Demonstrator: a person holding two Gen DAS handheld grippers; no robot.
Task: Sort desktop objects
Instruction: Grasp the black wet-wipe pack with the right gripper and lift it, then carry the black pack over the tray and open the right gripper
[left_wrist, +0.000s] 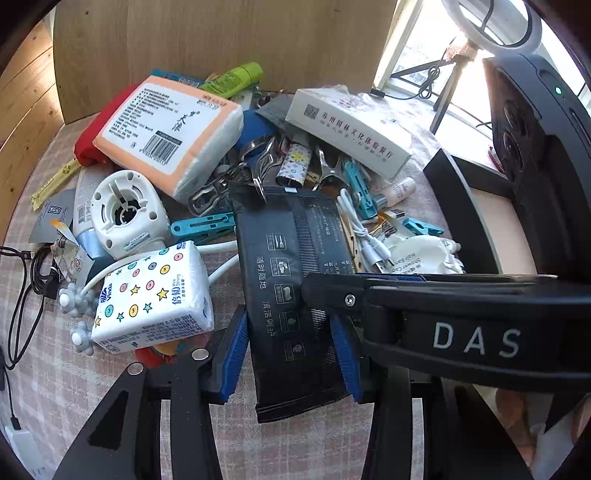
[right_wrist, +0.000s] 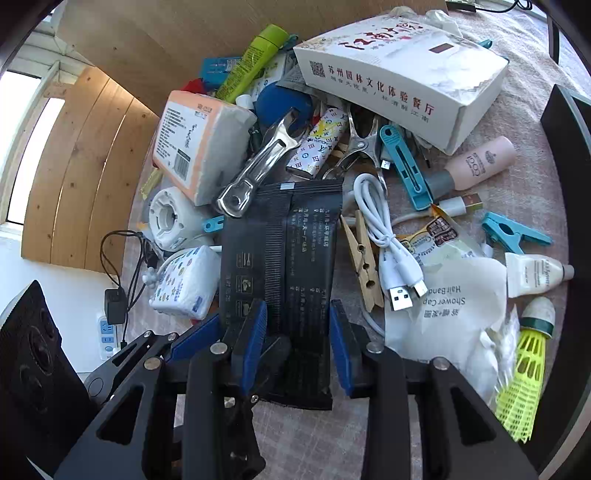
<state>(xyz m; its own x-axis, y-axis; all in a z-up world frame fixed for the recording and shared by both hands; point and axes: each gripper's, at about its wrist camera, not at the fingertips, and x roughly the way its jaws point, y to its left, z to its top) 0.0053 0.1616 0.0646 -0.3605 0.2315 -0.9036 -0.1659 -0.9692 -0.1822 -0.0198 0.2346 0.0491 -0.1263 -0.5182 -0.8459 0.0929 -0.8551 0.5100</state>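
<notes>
Jaws: our left gripper (left_wrist: 291, 354) and right gripper (right_wrist: 298, 341) both stand wide, straddling the pouch's near end; neither pinches it, we judge
Pouch: flat black foil wet-wipe pouch (right_wrist: 284, 266) on the counter (right_wrist: 351, 435); its far end lies under the steel clip (right_wrist: 258, 162)
Handling: light, soft, slippery film; we'd grip the crimped near edge

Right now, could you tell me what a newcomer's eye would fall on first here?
The flat black printed packet lies in front, framed by both blue-padded tongs, left and right. Behind it, a long white lettered carton leans on the clutter pile, and a neon-yellow shuttlecock lies far right.
</notes>
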